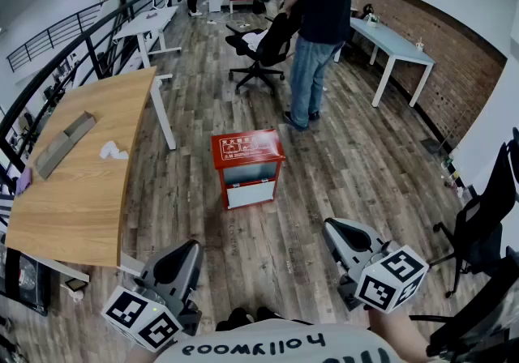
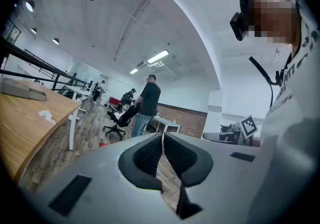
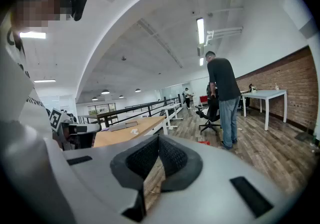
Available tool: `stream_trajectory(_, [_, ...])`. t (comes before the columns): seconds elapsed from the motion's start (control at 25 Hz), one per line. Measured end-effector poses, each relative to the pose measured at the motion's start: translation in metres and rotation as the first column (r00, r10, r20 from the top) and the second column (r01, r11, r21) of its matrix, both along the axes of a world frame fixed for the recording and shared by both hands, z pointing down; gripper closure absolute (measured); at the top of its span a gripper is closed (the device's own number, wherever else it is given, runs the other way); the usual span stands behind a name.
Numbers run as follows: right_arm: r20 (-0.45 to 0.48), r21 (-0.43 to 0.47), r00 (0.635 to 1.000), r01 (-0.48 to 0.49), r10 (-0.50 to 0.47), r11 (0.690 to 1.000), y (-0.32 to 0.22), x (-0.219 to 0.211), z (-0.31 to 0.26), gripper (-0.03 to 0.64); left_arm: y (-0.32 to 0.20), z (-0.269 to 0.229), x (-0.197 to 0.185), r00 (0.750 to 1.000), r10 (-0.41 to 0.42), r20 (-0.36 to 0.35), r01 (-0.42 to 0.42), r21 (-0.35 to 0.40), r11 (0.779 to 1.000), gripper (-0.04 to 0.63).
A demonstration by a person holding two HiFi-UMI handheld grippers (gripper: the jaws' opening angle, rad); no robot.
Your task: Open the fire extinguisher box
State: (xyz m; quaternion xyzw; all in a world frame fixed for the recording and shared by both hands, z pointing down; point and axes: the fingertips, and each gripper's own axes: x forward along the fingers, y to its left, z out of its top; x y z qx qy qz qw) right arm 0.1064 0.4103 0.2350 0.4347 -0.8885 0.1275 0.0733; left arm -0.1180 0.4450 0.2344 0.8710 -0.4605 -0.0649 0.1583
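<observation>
The fire extinguisher box is a red cabinet with a pale front panel, standing on the wood floor in the middle of the head view, its door closed. My left gripper is low at the left, close to my body and well short of the box. Its pads meet at the tip with nothing between them. My right gripper is low at the right, likewise far from the box, and its pads also meet on nothing. A red sliver of the box peeks over the right gripper's body.
A wooden table with a flat box and crumpled paper runs along the left, beside a black railing. A person in jeans stands beyond the box next to a black office chair. A white table and another black chair are at the right.
</observation>
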Motion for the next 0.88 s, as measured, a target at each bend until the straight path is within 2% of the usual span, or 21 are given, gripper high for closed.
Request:
stream_trajectory(0.32, [-0.007, 0.005, 1.000, -0.020, 0.020, 1.000, -0.001, 0.002, 0.001, 0.607, -0.003, -0.001, 0.000, 1.000, 0.014, 0.005, -0.014, 0.004, 1.000, 0.580])
stream_trajectory(0.4, [-0.049, 0.056, 0.998, -0.022, 0.025, 0.998, 0.000, 0.000, -0.002, 0.607, -0.003, -0.001, -0.003, 1.000, 0.014, 0.006, -0.014, 0.002, 1.000, 0.580])
stream_trajectory(0.48, [-0.136, 0.124, 0.990, -0.001, 0.018, 0.992, 0.002, -0.005, -0.006, 0.607, -0.004, -0.001, -0.005, 1.000, 0.017, 0.007, -0.017, 0.002, 1.000, 0.580])
stream_trajectory(0.6, [-0.218, 0.155, 0.976, 0.050, -0.015, 0.987, 0.006, -0.020, -0.004, 0.606, -0.006, 0.001, -0.010, 1.000, 0.021, 0.008, -0.021, 0.003, 1.000, 0.580])
stream_trajectory(0.88, [-0.152, 0.117, 0.988, 0.019, -0.001, 0.993, 0.009, -0.041, 0.009, 0.606, -0.007, 0.004, -0.028, 0.999, 0.041, 0.010, -0.041, 0.028, 0.999, 0.580])
